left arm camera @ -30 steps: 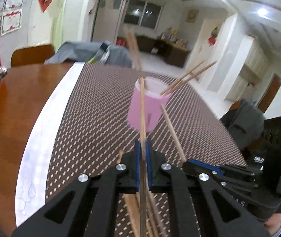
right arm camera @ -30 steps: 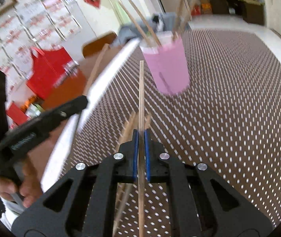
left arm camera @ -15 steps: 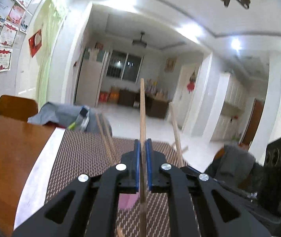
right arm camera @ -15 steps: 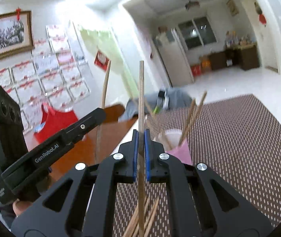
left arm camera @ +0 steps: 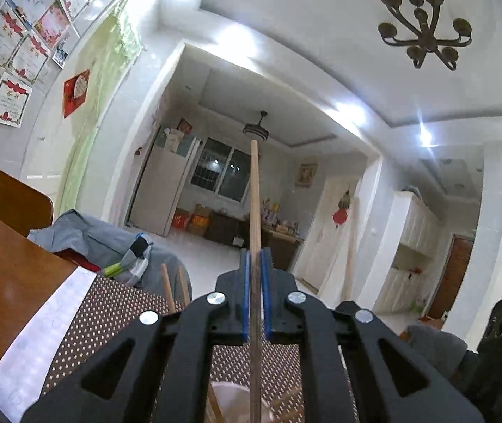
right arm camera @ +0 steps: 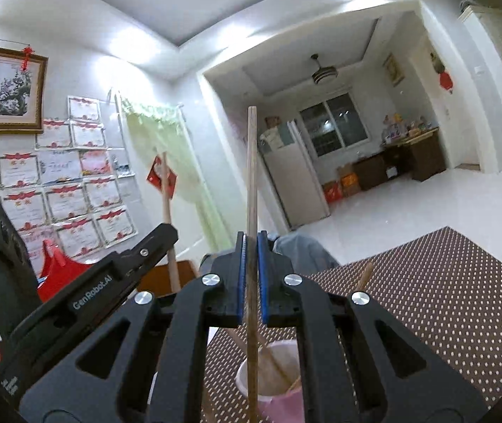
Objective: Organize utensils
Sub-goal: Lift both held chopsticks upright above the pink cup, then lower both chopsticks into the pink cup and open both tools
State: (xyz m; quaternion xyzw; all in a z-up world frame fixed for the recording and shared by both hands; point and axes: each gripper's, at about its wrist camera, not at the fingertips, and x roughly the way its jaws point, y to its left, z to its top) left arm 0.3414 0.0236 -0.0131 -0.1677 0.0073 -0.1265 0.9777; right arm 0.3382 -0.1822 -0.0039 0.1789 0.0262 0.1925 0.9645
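Observation:
My left gripper (left arm camera: 255, 268) is shut on a wooden chopstick (left arm camera: 254, 204) that runs straight out past its blue pads. Below it shows only the white rim of the pink cup (left arm camera: 231, 400), with two chopstick ends (left arm camera: 168, 289) rising from it. My right gripper (right arm camera: 251, 246) is shut on a second chopstick (right arm camera: 251, 176), directly over the pink cup (right arm camera: 281, 403), which holds several chopsticks (right arm camera: 363, 276). In the right wrist view the left gripper (right arm camera: 170, 231) is at the left with its chopstick (right arm camera: 166, 194) upright. Both grippers point level above the cup.
The cup stands on a brown dotted placemat (right arm camera: 445, 299) over a wooden table (left arm camera: 7, 282). A brown chair back (left arm camera: 14, 204) and a grey cloth heap (left arm camera: 89, 236) sit at the table's far edge. Beyond is an open tiled room.
Both grippers have risen and tipped up from looking down at the table to pointing level. The cup slid from mid-frame to the bottom edge of both views. Each still holds its chopstick.

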